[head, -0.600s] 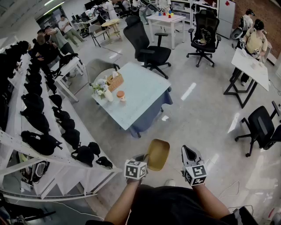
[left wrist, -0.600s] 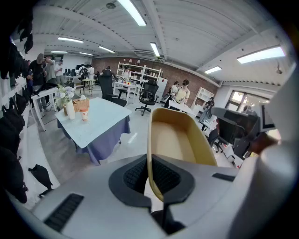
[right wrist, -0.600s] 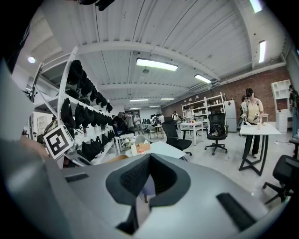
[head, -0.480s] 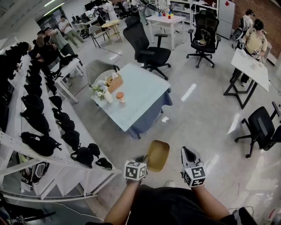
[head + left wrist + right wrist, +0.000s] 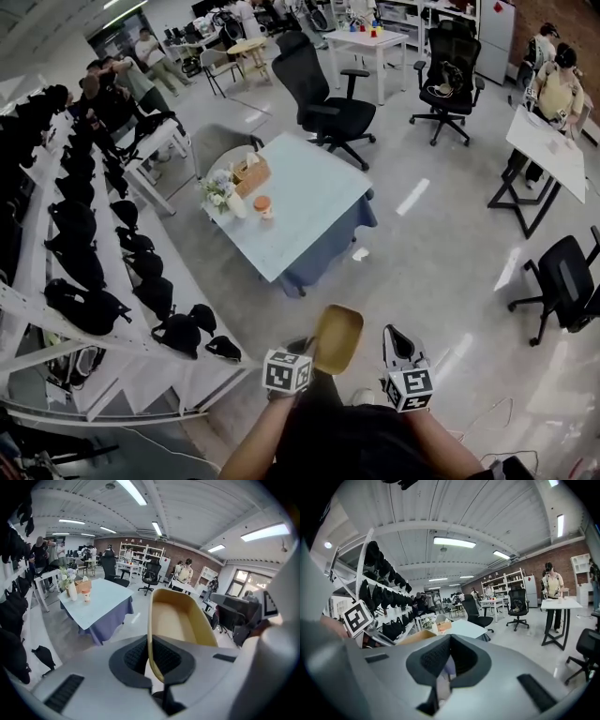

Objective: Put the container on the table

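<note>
A tan oblong container (image 5: 338, 338) hangs over the floor in the head view, tilted on edge. My left gripper (image 5: 306, 347) is shut on its near rim. In the left gripper view the container (image 5: 180, 620) rises from between the dark pads (image 5: 136, 656). The table (image 5: 305, 202), pale blue with a blue cloth, stands some way ahead; it shows at the left in the left gripper view (image 5: 101, 606). My right gripper (image 5: 398, 334) hovers just right of the container, shut and empty. In the right gripper view (image 5: 446, 660) the container's tan edge (image 5: 415, 637) lies to the left.
On the table's far left corner stand a vase of flowers (image 5: 221, 190), a wicker box (image 5: 249, 173) and an orange-lidded cup (image 5: 263, 205). White shelves with black bags (image 5: 89, 258) run along the left. Office chairs (image 5: 328, 103) (image 5: 562, 281) and people stand around.
The view has shifted a little, with the table slightly nearer and both grippers a touch lower in the frame. The left gripper keeps its hold on the container.
</note>
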Demonstrator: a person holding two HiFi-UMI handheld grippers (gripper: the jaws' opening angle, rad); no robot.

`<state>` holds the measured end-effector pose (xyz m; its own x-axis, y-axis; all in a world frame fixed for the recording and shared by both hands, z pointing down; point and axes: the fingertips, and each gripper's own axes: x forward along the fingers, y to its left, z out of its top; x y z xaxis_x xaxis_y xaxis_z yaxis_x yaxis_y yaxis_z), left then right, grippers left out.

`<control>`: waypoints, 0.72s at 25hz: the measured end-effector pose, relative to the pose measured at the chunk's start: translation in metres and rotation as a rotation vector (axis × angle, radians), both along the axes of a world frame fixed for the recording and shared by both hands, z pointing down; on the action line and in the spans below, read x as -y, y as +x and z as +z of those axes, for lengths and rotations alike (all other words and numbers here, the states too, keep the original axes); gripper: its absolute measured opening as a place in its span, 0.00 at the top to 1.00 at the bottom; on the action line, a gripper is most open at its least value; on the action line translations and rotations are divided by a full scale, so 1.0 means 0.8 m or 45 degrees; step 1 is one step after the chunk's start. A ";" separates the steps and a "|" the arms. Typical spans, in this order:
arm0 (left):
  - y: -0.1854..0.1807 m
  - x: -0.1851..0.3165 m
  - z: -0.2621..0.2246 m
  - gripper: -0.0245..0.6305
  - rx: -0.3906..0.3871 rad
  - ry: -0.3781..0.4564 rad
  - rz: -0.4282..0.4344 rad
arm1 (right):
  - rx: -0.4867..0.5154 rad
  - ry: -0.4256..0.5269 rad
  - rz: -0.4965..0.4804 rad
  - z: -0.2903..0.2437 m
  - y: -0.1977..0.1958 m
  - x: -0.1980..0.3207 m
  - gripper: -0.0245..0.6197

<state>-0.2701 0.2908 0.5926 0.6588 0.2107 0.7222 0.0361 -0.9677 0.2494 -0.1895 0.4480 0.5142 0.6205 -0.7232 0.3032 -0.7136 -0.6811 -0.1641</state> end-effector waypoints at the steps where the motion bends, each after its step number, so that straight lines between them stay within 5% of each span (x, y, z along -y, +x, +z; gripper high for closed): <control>1: 0.002 0.003 0.004 0.95 0.009 -0.004 0.001 | 0.009 0.000 -0.008 0.004 0.001 0.005 0.96; 8: 0.057 0.025 0.025 0.95 0.015 -0.050 0.050 | -0.011 -0.082 -0.006 0.017 0.041 0.032 0.96; 18: 0.177 0.123 0.031 0.95 0.026 -0.042 0.108 | 0.042 -0.092 0.016 0.012 0.176 0.136 0.96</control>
